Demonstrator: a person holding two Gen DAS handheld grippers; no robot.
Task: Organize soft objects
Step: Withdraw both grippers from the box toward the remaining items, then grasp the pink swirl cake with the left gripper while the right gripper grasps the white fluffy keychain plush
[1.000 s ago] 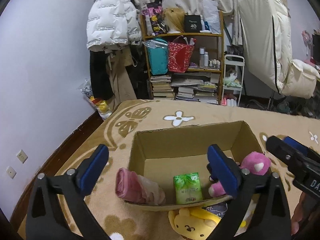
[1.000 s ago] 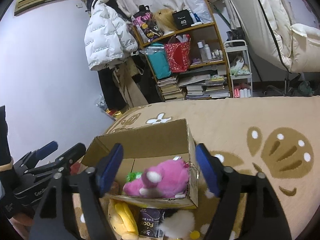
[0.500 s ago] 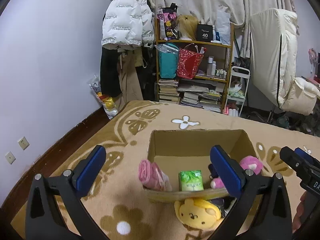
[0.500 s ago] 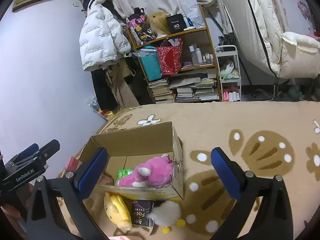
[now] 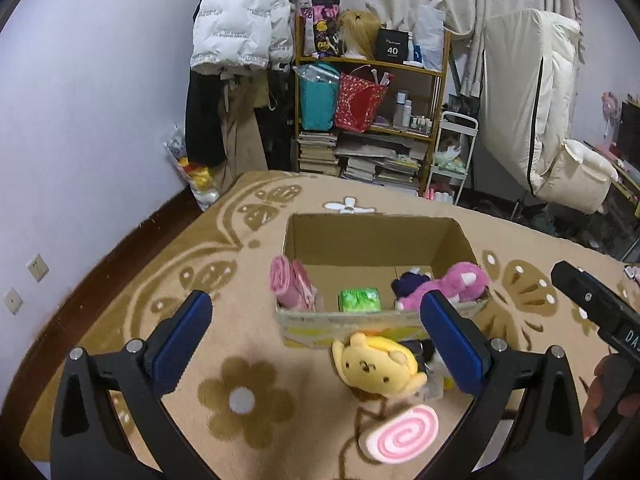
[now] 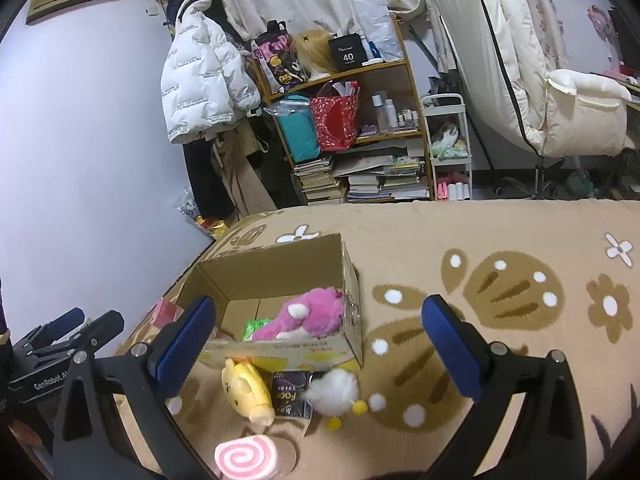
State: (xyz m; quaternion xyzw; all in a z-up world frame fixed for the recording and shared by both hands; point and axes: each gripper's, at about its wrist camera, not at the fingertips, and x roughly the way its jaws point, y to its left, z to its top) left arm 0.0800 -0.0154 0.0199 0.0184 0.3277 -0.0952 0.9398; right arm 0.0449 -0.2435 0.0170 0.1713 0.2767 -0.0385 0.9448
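Tan carpet (image 5: 280, 360) with brown flowers and butterflies covers the floor, and a cardboard box (image 5: 372, 240) sits on it with its top open. Closest to the cameras, on the near side of the box, lies a pink swirl toy (image 5: 402, 434) flat on the carpet. A little nearer to the box is a yellow plush (image 5: 376, 368) with a small face, almost touching the front wall of the box. Just beside it, also in front of the box, are a dark packet (image 6: 292, 394) and a white fluffy toy (image 6: 336, 390) with yellow bits. The left gripper (image 5: 316, 344) hangs above the carpet in front of the box, its jaws spread wide and holding nothing. The right gripper (image 6: 320, 344) is also in front of the box, its jaws wide apart and empty too. Inside the box, a rolled pink cloth (image 5: 290, 284) leans in the left corner, a green pack (image 5: 359, 299) sits in the middle by the front wall, and a pink plush (image 5: 452, 284) lies in the right corner with something dark purple beside it. Far behind the box stands a wooden shelf (image 5: 372, 120) full of books and bags, and a white puffy coat (image 5: 240, 20) hangs to the left of the shelf.
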